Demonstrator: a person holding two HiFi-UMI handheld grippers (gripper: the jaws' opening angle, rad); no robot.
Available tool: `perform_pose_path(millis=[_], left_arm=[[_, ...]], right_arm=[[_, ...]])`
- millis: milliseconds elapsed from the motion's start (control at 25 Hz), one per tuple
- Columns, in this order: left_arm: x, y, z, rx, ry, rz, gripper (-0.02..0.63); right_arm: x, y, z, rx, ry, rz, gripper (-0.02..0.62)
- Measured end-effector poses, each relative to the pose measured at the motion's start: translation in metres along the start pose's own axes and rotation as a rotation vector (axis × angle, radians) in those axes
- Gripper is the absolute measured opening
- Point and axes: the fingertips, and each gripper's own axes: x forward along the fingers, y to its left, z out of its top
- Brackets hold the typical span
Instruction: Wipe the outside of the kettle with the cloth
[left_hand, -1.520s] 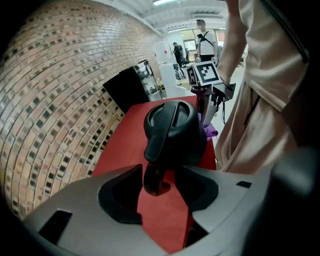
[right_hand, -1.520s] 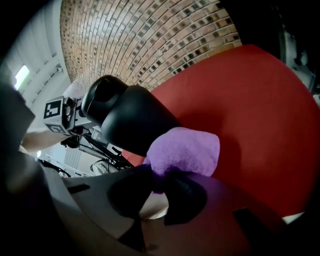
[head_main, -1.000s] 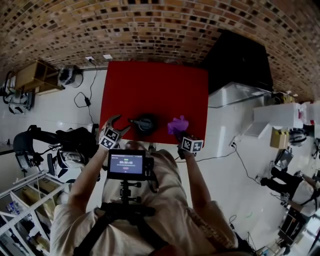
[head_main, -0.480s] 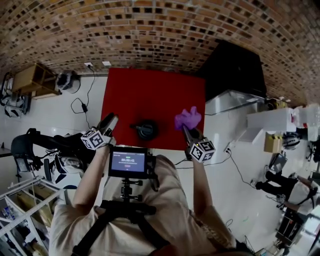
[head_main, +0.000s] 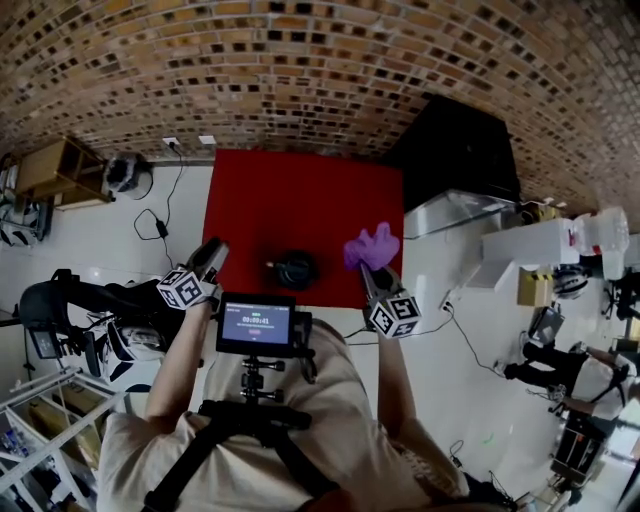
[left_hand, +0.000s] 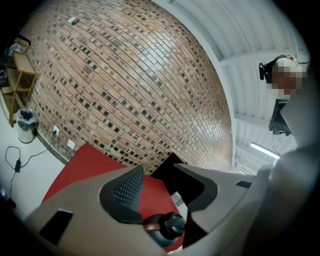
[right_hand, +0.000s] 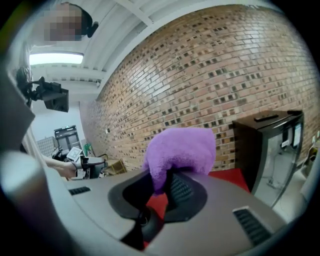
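A black kettle (head_main: 295, 270) stands near the front edge of the red table (head_main: 300, 200). My right gripper (head_main: 370, 272) hovers to its right, shut on a purple cloth (head_main: 372, 246). In the right gripper view the cloth (right_hand: 180, 150) bulges out above the pinching jaws, with the kettle (right_hand: 145, 220) low behind them. My left gripper (head_main: 212, 256) is off the table's left front corner. In the left gripper view its jaws (left_hand: 157, 172) have just been closing, but a gap remains with nothing in it. The kettle (left_hand: 167, 227) shows farther off, below the gap.
A black cabinet (head_main: 460, 150) stands against the brick wall to the table's right. On the white floor at the left are a wooden shelf (head_main: 60, 165), a bin (head_main: 122, 172) and cables (head_main: 160, 215). A camera screen (head_main: 255, 325) sits at my chest.
Both grippers have risen. The right one has carried the purple cloth up and to the right. The left one has rolled, drawn back to the left of the kettle, and its jaws have narrowed.
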Motion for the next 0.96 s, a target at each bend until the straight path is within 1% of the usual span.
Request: perform_pose_path(millis=[80,160,320,680,960], left_arm=[[-0.003,0.005,-0.001,-0.012,-0.002,-0.001,0.19],[-0.004,0.008,-0.001,-0.022,-0.001,-0.006,0.19],[-0.001,0.007,-0.004,-0.037,0.017,-0.032,0.189],[0.012,0.005,-0.015,-0.045,0.065,-0.039,0.189],[0.017,0.007,-0.016,-0.028,0.085,-0.041,0.189]], right_arm=[[-0.001,-0.001,-0.005,-0.006,0.013,-0.036,0.067],[-0.001,0.0,-0.008,-0.005,0.012,-0.049,0.066],[0.001,0.006,-0.005,0.009,-0.012,-0.053,0.066],[0.003,0.013,-0.008,0.01,-0.041,-0.052,0.066],[0.005,0.013,-0.012,0.012,-0.03,-0.061,0.066]])
